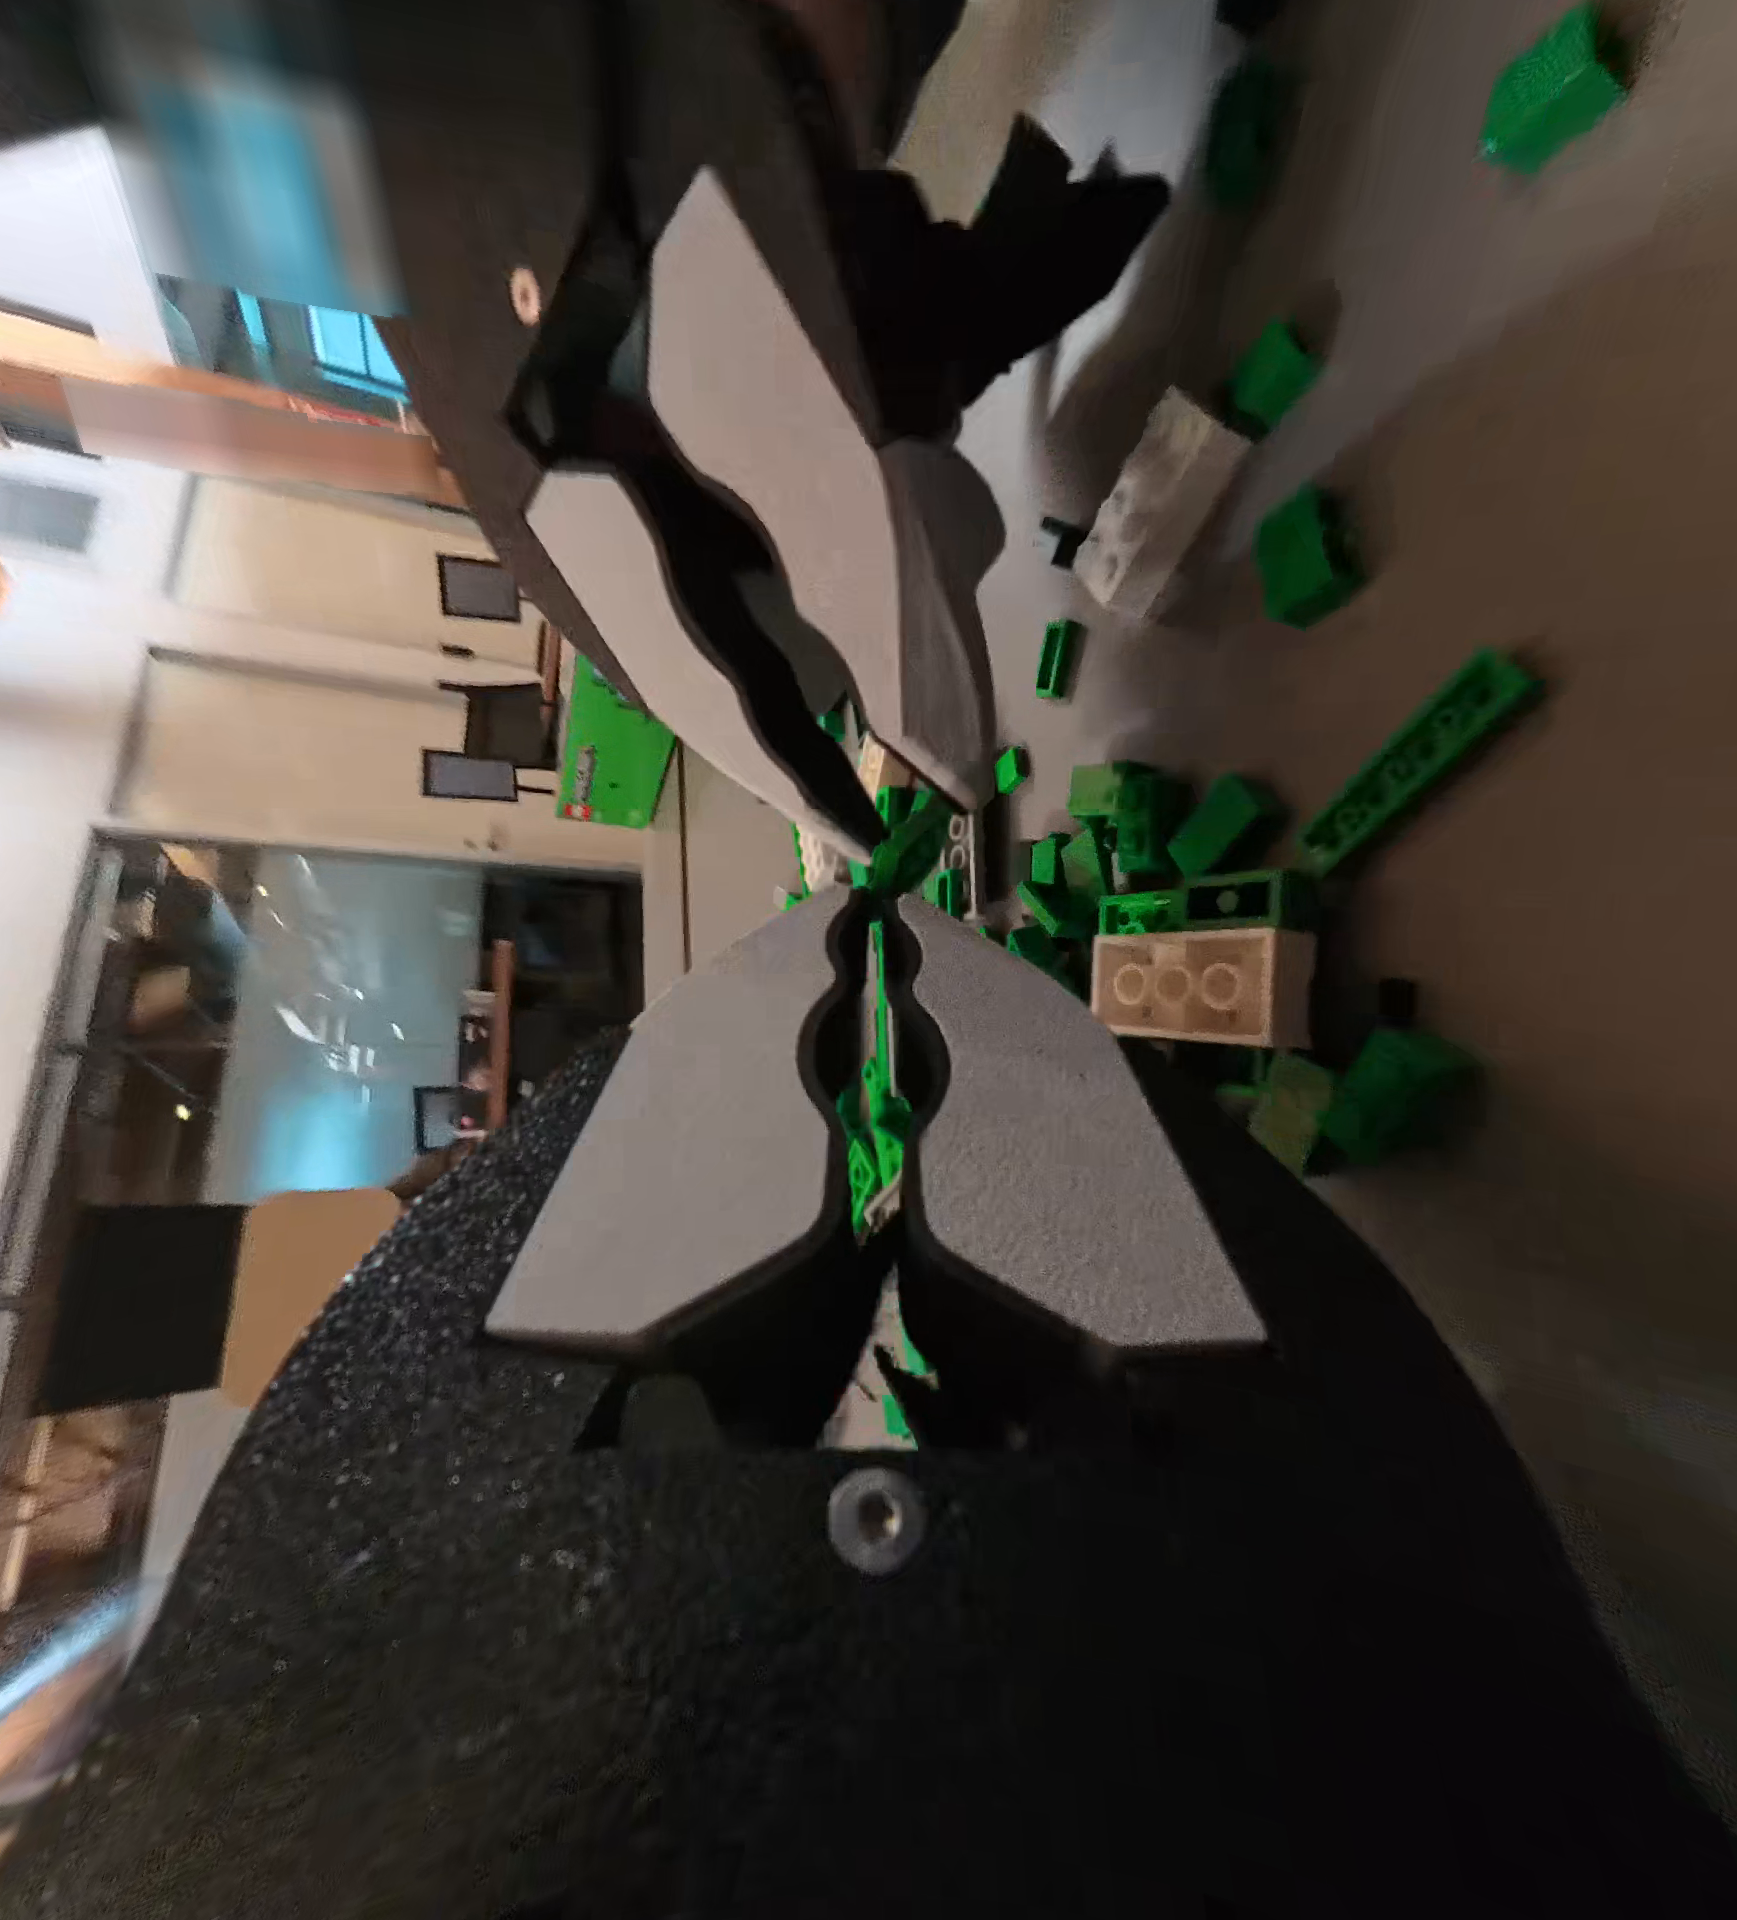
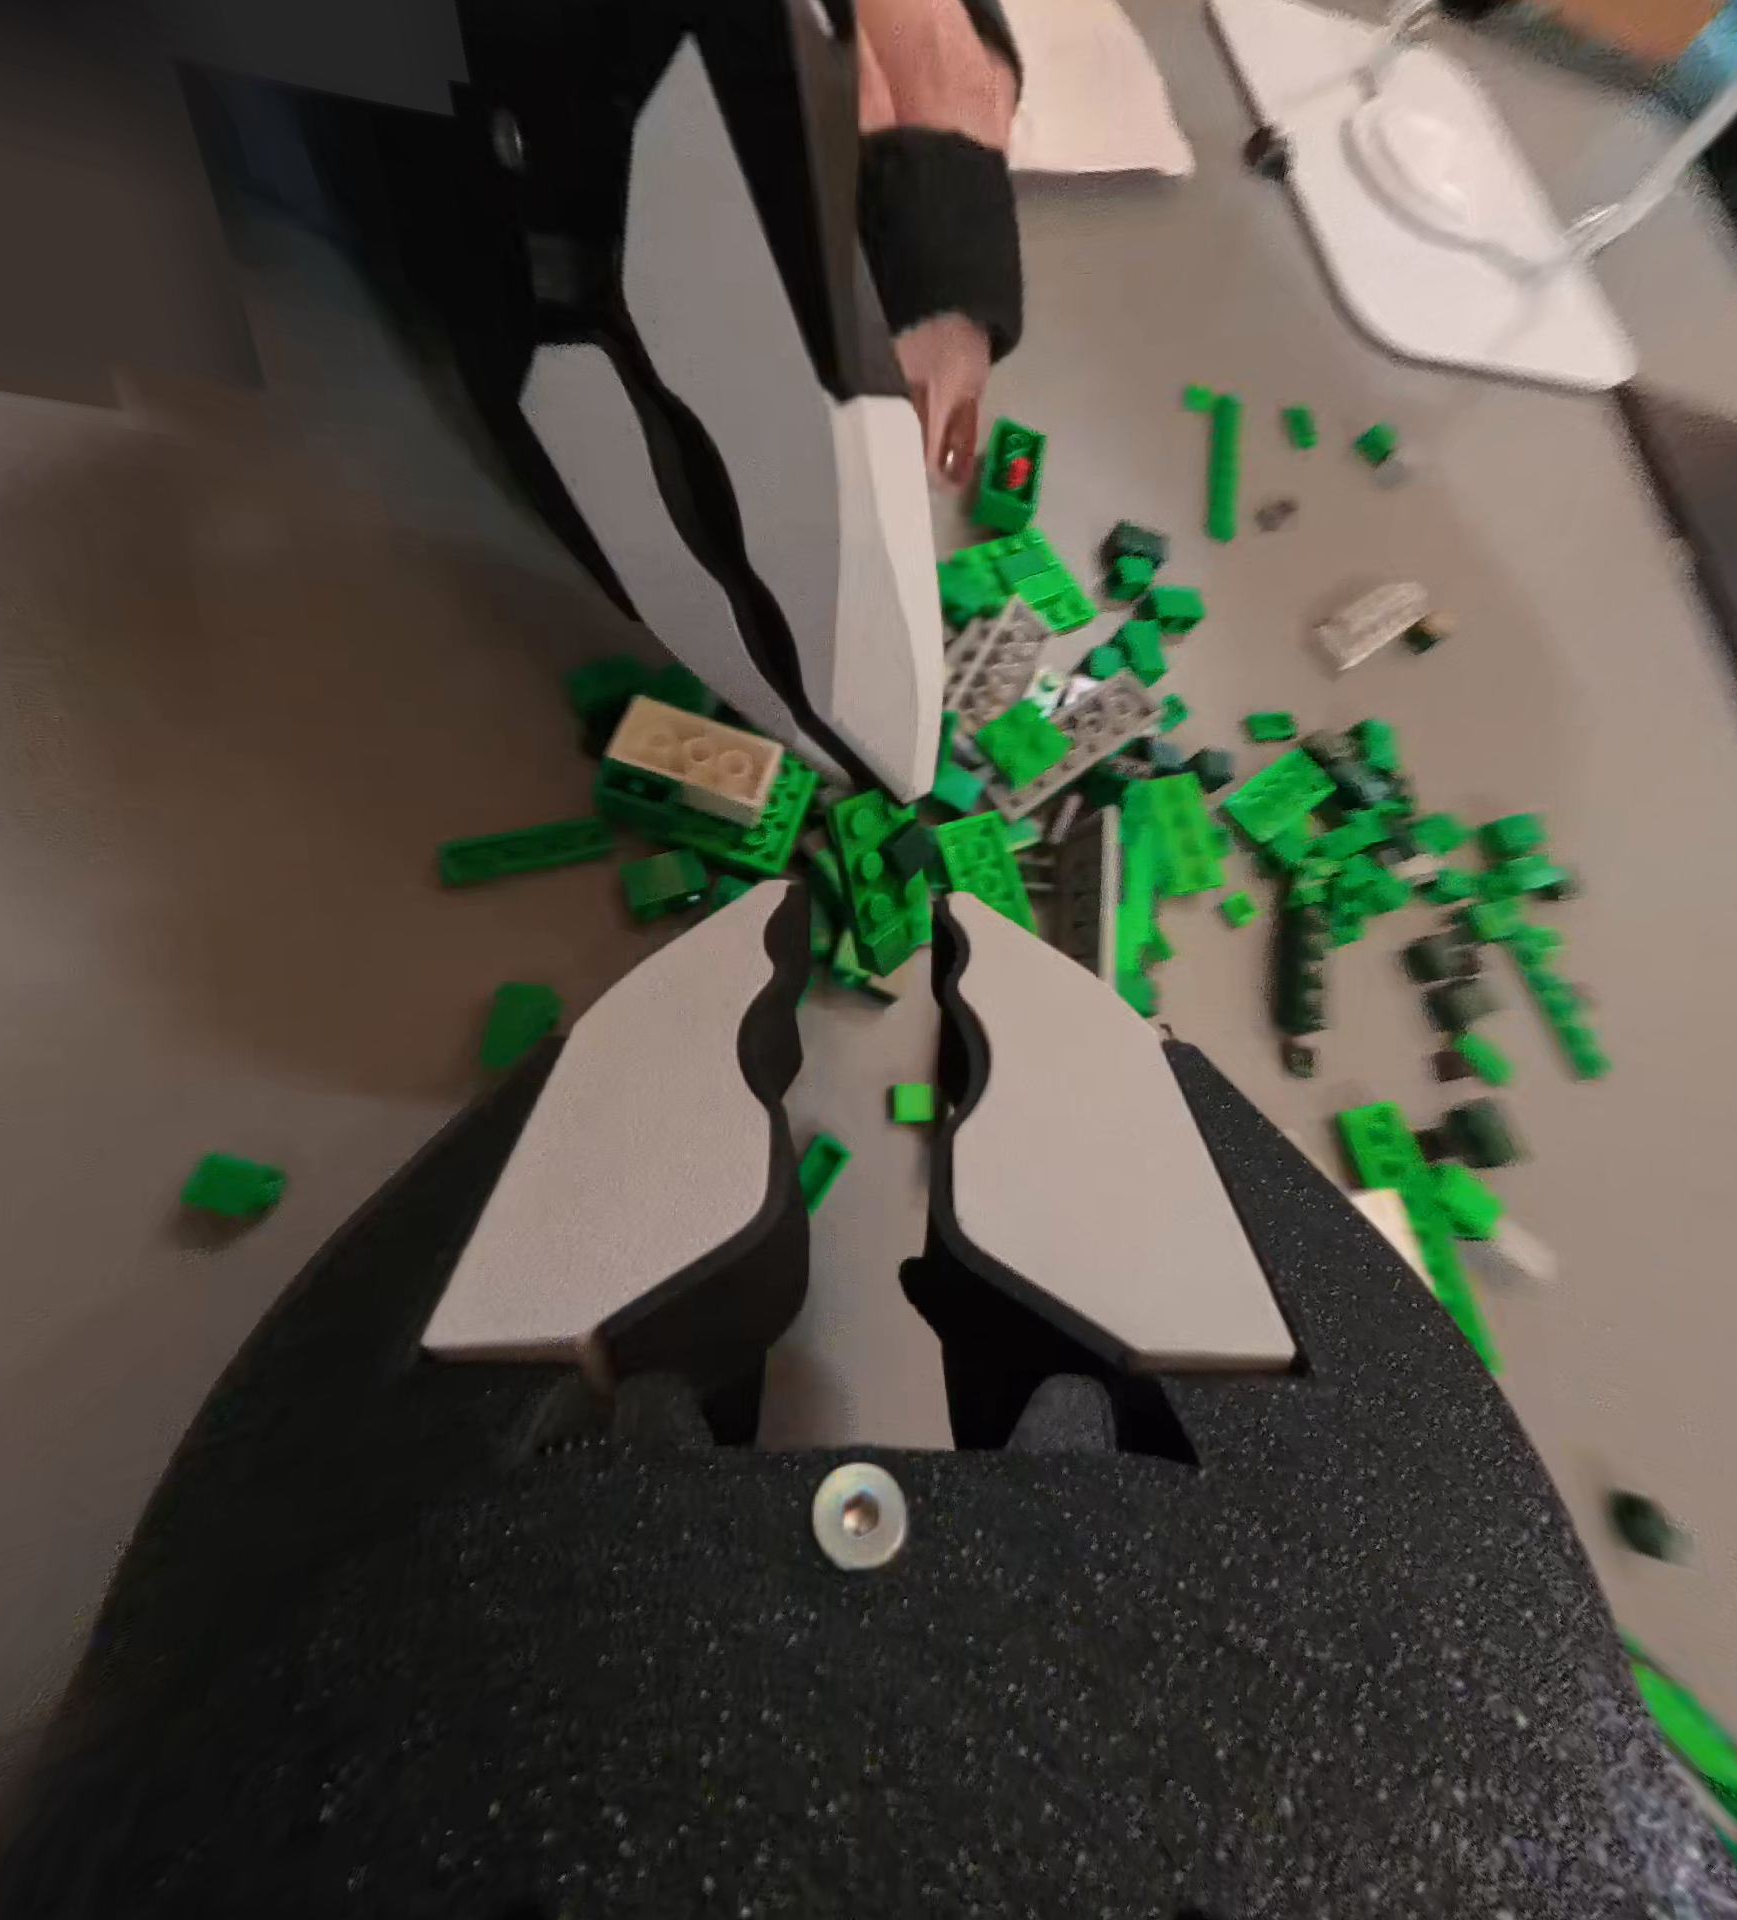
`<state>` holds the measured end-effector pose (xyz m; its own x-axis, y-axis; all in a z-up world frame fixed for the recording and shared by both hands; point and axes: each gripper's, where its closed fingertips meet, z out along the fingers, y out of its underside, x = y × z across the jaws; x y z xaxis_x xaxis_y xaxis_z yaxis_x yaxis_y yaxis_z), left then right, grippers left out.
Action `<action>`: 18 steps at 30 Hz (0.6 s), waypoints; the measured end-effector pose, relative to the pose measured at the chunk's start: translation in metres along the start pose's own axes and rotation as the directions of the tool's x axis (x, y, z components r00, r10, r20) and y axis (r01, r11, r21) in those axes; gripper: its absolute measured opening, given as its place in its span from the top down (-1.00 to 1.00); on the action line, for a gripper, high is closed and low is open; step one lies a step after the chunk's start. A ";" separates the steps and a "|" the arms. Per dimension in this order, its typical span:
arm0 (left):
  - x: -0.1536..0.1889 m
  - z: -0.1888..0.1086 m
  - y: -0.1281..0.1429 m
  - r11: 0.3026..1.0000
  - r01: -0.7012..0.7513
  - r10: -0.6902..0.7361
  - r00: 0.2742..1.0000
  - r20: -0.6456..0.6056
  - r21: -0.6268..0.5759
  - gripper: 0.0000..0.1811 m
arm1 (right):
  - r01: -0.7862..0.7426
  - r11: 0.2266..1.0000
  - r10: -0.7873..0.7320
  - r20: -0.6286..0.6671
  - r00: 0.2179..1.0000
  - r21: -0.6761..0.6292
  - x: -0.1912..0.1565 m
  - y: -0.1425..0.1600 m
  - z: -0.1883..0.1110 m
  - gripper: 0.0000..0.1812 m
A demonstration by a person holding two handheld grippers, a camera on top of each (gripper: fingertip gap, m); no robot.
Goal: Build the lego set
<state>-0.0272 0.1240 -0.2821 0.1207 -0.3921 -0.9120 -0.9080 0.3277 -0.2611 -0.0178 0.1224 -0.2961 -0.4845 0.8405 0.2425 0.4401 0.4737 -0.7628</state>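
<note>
A green studded brick (image 2: 879,883) sits over the pile of loose bricks on the grey table (image 2: 220,727). My right gripper (image 2: 869,904) is open, its jaws either side of the brick's near end. My left gripper (image 2: 890,795) comes down from the top, shut, its tips at the brick's far end. In the left wrist view my left gripper (image 1: 869,909) is shut with a thin green piece (image 1: 900,857) showing at its tips. The right gripper (image 1: 921,816) meets it tip to tip there. The grip itself is partly hidden.
Many green bricks (image 2: 1311,831) lie spread to the right, with grey plates (image 2: 999,655) and a tan brick (image 2: 692,764) behind the tips. A person's hand (image 2: 947,395) holds the left gripper. A white stand base (image 2: 1466,229) is at the back right. A long green plate (image 1: 1415,758) lies apart. Only a small space, under 4 cm, lies between the two pairs of fingers. The tan brick (image 2: 692,764) is about 4 centimeters from my right fingertips. It turns up in the left wrist view (image 1: 1154,964) as well.
</note>
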 end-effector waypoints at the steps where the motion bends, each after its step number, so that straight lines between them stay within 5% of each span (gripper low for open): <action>1: 0.000 0.000 -0.003 1.000 -0.007 0.007 1.000 0.006 0.015 0.97 | -0.031 0.999 0.031 0.026 0.999 0.003 -0.001 0.002 -0.001 0.76; 6: -0.005 -0.004 -0.009 0.996 0.046 -0.048 0.999 0.019 0.075 0.97 | -0.018 1.000 0.019 0.047 0.999 -0.018 -0.004 0.007 -0.003 0.89; 13: -0.015 -0.003 0.005 0.947 0.319 -0.319 0.948 -0.008 0.038 0.97 | 0.288 0.952 -0.303 -0.198 0.932 -0.102 0.016 0.001 -0.010 0.97; 18: -0.004 -0.002 0.002 0.986 0.164 -0.163 0.986 -0.023 0.040 0.97 | 0.162 0.983 -0.171 -0.108 0.979 -0.093 0.009 0.008 -0.005 0.85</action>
<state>-0.0306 0.1249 -0.2787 0.2583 -0.4598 -0.8496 -0.8589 0.2933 -0.4199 -0.0149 0.1353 -0.2973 -0.4683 0.7704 0.4326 0.4242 0.6255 -0.6548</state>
